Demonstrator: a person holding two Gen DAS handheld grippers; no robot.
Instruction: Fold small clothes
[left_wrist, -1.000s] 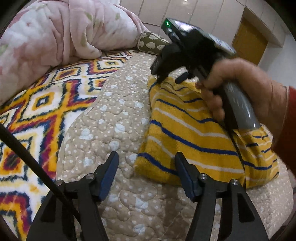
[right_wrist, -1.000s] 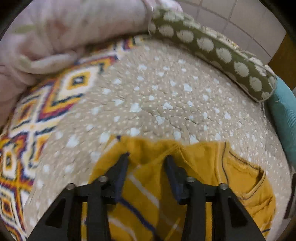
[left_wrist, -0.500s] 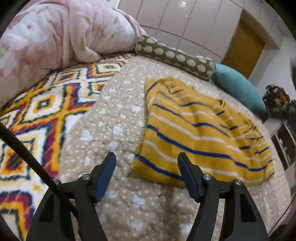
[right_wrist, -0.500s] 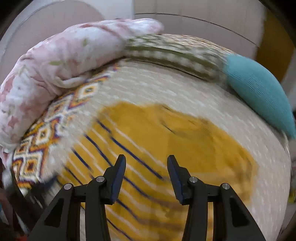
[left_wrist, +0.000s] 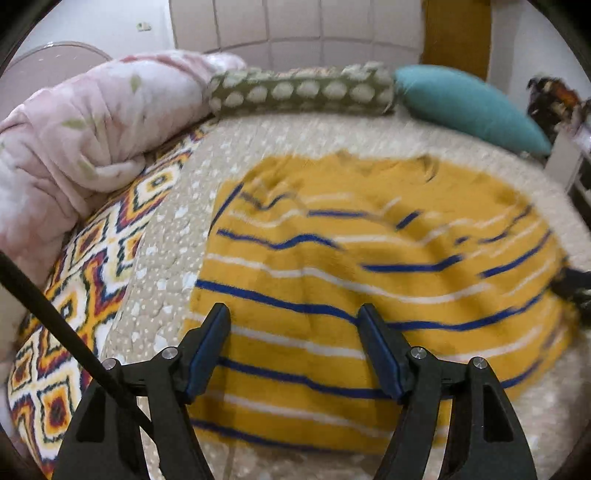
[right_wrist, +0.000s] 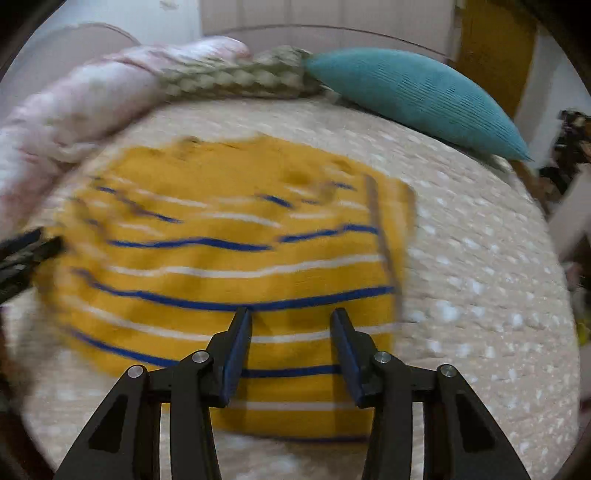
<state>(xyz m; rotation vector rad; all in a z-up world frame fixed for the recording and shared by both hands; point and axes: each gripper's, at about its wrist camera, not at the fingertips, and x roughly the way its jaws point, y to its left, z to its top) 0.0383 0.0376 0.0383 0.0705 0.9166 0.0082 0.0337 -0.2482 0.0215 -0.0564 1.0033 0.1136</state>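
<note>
While the yellow striped sweater (left_wrist: 369, 280) lies on the beige quilted cover (left_wrist: 166, 258) as a compact rectangle, with no sleeve seen spread out to the side, at least one fold appears complete. Both tools are empty: the left gripper (left_wrist: 293, 349) and the right gripper (right_wrist: 291, 350) hover over the near edge, jaws apart. Judging by its size, a further halving fold probably remains; motion blur prevents confirmation.
</note>
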